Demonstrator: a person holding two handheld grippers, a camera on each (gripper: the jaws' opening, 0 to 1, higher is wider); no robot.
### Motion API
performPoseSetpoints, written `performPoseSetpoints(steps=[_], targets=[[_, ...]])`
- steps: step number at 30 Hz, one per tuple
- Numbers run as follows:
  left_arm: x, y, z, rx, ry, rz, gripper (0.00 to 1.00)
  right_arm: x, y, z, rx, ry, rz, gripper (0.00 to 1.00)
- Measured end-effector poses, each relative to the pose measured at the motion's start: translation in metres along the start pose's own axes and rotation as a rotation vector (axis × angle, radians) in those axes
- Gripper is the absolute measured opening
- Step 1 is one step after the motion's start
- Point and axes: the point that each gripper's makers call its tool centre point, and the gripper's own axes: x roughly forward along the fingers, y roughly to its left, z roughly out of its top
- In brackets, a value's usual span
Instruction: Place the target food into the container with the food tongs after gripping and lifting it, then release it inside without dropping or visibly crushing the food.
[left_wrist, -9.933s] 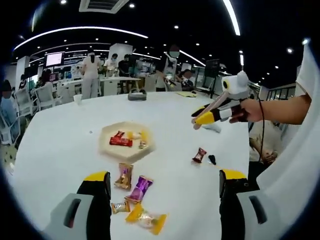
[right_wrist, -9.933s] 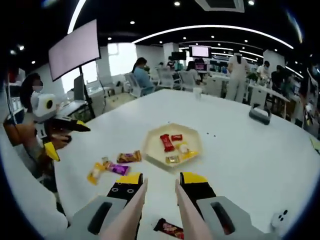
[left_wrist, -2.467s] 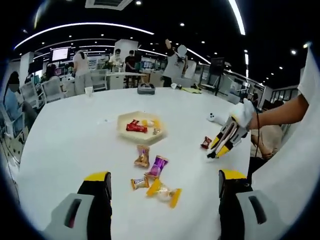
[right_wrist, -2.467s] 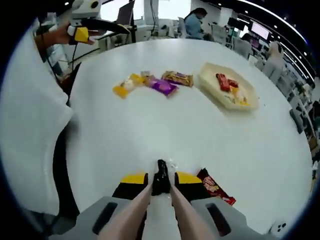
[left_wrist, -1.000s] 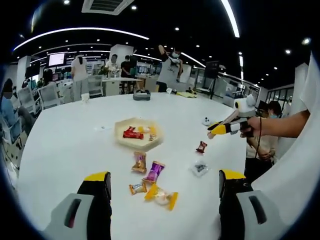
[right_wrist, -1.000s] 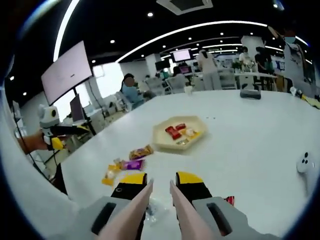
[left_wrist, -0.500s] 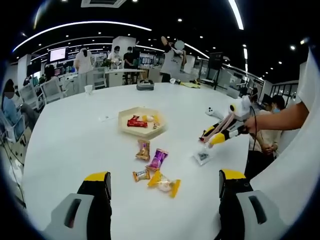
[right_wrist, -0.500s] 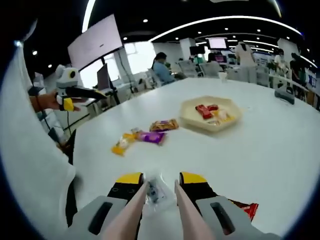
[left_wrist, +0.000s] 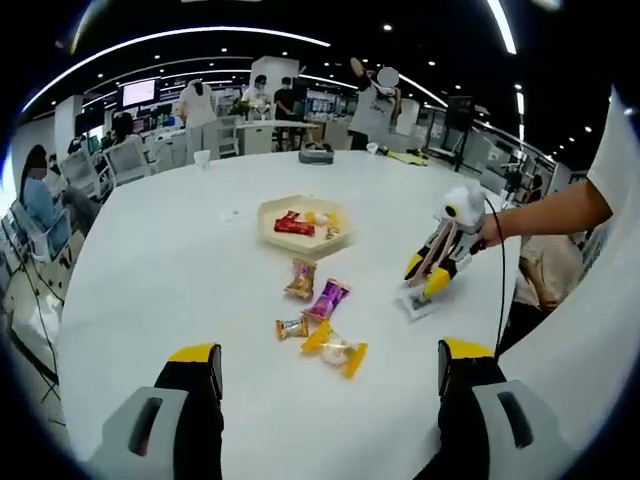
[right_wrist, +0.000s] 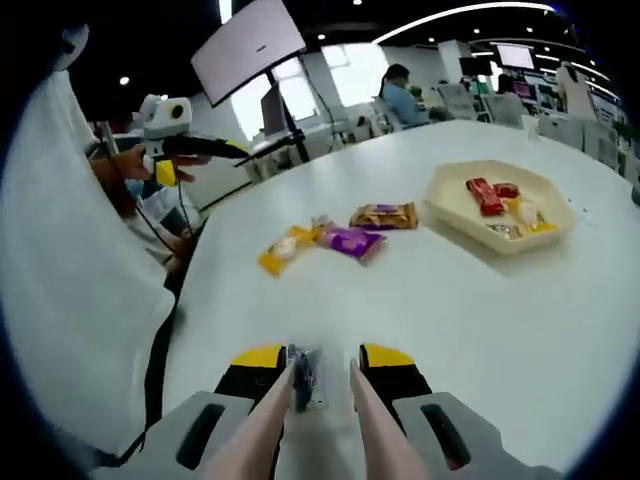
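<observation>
Food tongs: two pale pink arms carried between the yellow-tipped jaws of the right gripper, which are closed against them. The arms are set slightly apart at the tips and lowered to the white table. In the left gripper view the tongs are seen angled steeply down under the right gripper, which is held in a hand.

Wrapped sweet: clear wrapper with a dark centre, lying on the table between the tong tips, against the left-hand arm. Whether it is actually pinched cannot be told. In the left gripper view the sweet is found directly beneath the tong tips.

Loose sweets, ahead of the tongs and well apart from them: a yellow one, a purple one and an orange-brown one, laid close together in a row.

Tray: cream, hexagonal, shallow, placed beyond the row of sweets and to the right of the tongs' line. Red and yellow wrapped pieces are held inside it.

Left gripper: jaws spread wide, nothing between them, kept above the table. In the right gripper view it is seen far off to the left of the tongs, beyond the table edge.
</observation>
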Motion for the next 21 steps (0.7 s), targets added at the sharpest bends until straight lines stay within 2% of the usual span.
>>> performPoseSetpoints(steps=[1,2,3,4,5,7,8,10,11,16,17,19,21], targets=[[0.001,-0.003,0.001,-0.005,-0.001,0.008,0.89,-0.001,-0.001,0.006,-0.03,-0.033,-0.009,0.28],[0.001,-0.004,0.002,-0.007,-0.002,0.012,0.89,0.0,0.003,0.001,0.001,0.002,0.003,0.28],[0.002,-0.006,0.003,-0.015,-0.006,0.021,0.89,0.0,0.001,0.003,-0.074,0.003,-0.01,0.27],[0.002,-0.008,0.005,-0.031,-0.014,0.033,0.89,0.001,0.007,0.0,-0.064,0.025,0.006,0.27],[0.003,-0.009,0.005,-0.037,-0.016,0.036,0.89,0.0,0.007,0.0,-0.12,0.038,-0.002,0.26],[0.005,-0.014,0.005,-0.043,-0.017,0.043,0.89,0.0,0.005,-0.003,-0.197,0.082,-0.04,0.24],[0.005,-0.015,0.005,-0.044,-0.017,0.044,0.89,0.001,0.006,-0.002,-0.198,0.081,-0.043,0.23],[0.007,-0.018,0.004,-0.05,-0.017,0.048,0.89,0.002,0.009,0.001,-0.263,0.093,-0.074,0.22],[0.008,-0.019,0.004,-0.054,-0.018,0.052,0.89,0.002,0.014,0.002,-0.252,0.1,-0.092,0.21],[0.014,-0.024,0.007,-0.057,-0.025,0.047,0.89,-0.005,0.009,0.003,-0.331,0.107,-0.183,0.2],[0.017,-0.027,0.009,-0.053,-0.028,0.038,0.89,-0.006,0.013,0.003,-0.322,0.11,-0.181,0.19],[0.021,-0.03,0.015,-0.039,-0.033,0.024,0.89,-0.013,0.01,0.004,-0.293,0.093,-0.221,0.18],[0.023,-0.03,0.018,-0.035,-0.039,0.018,0.89,-0.02,0.007,0.011,-0.222,0.029,-0.264,0.18]])
